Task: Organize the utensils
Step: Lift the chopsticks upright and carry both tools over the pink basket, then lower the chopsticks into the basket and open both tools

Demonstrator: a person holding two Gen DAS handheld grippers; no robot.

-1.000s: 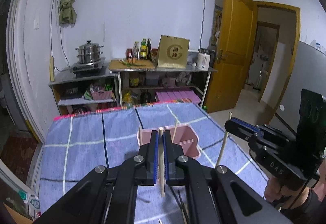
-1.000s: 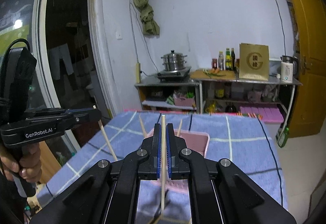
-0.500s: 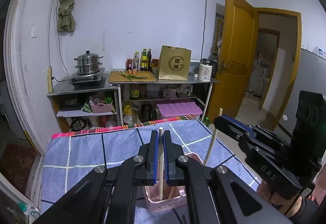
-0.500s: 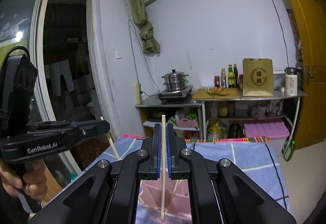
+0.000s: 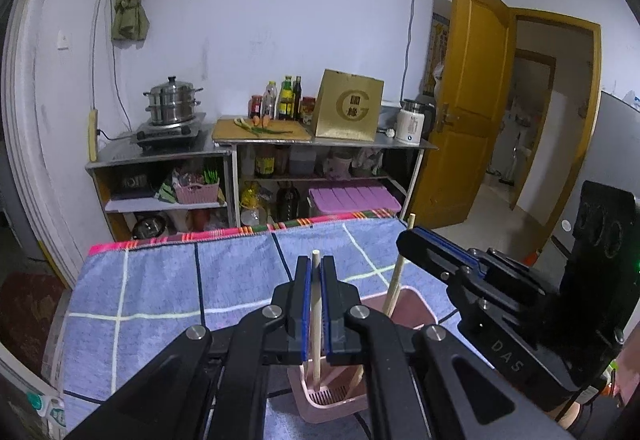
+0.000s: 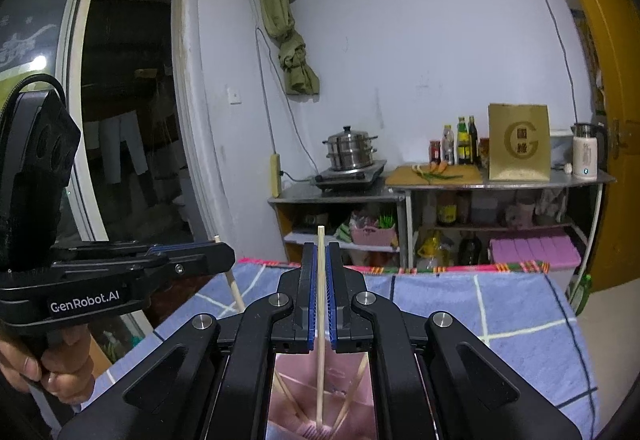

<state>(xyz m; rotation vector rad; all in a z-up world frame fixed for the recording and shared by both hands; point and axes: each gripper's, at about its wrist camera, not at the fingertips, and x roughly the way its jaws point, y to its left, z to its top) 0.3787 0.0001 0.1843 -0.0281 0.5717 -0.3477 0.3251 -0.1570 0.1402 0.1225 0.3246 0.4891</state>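
Note:
My left gripper (image 5: 314, 304) is shut on a wooden chopstick (image 5: 316, 336) held upright, its lower end inside the pink utensil holder (image 5: 340, 396) on the blue checked cloth. My right gripper (image 6: 319, 304) is shut on another upright chopstick (image 6: 320, 360), its lower end down in the same pink holder (image 6: 320, 400), which holds other chopsticks leaning in it. In the left wrist view the right gripper (image 5: 412, 240) stands to the right with its chopstick (image 5: 394, 288) entering the holder. In the right wrist view the left gripper (image 6: 216, 258) is at the left.
The table carries a blue checked cloth (image 5: 160, 280) with a red striped far edge. Behind stand metal shelves with a steamer pot (image 5: 172, 104), a cutting board, bottles, a gold box (image 5: 348, 112) and a kettle. A yellow door (image 5: 472, 100) is open at right.
Both grippers have lowered their chopsticks down into the pink holder, which now sits directly below the fingers. The views have tilted up toward the far wall.

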